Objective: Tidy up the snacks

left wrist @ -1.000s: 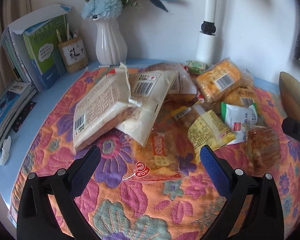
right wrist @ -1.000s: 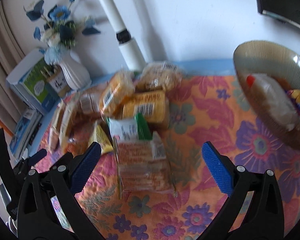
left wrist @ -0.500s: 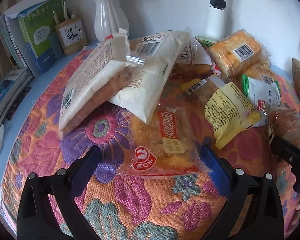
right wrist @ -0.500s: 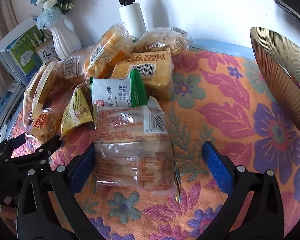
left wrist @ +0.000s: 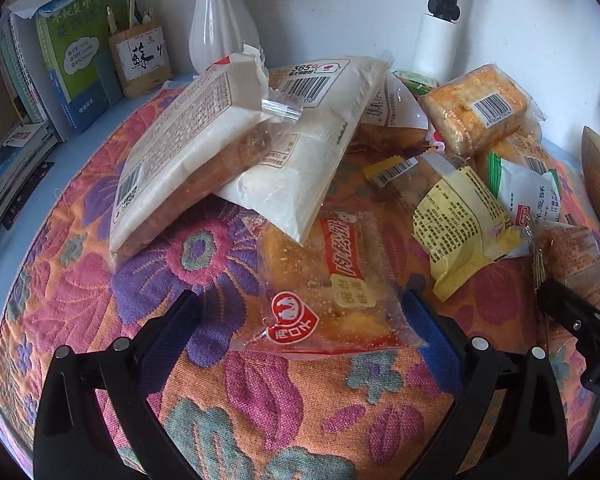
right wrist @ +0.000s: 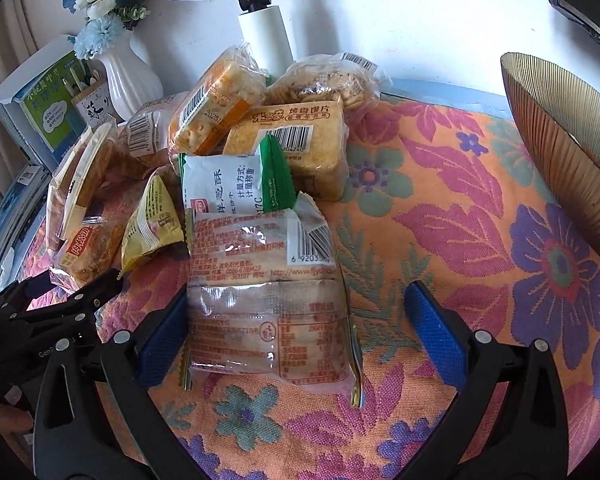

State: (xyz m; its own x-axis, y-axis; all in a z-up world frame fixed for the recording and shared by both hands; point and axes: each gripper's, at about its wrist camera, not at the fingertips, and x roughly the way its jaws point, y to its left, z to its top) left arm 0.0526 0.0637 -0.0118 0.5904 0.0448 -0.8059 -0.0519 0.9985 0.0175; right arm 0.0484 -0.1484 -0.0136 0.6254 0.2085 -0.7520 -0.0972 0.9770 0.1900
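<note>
Crinkly clear plastic wraps both targets. The left gripper (left wrist: pixel 300 320) stands wide open, holding nothing, its jaws flanking the clear red-labelled bread packet (left wrist: pixel 324 292) lying at six o'clock of the heap on the floral-cloth worktop (left wrist: pixel 236 412). The right gripper (right wrist: pixel 296 320) is equally wide and empty around the clear brown-printed biscuit packet (right wrist: pixel 268 300). Best close on each packet's middle gently, avoiding crushing; the ribbed amber glass bowl (right wrist: pixel 560 140) waits at two o'clock.

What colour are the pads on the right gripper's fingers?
Blue pads on black arms, clearest in the right wrist view.
</note>
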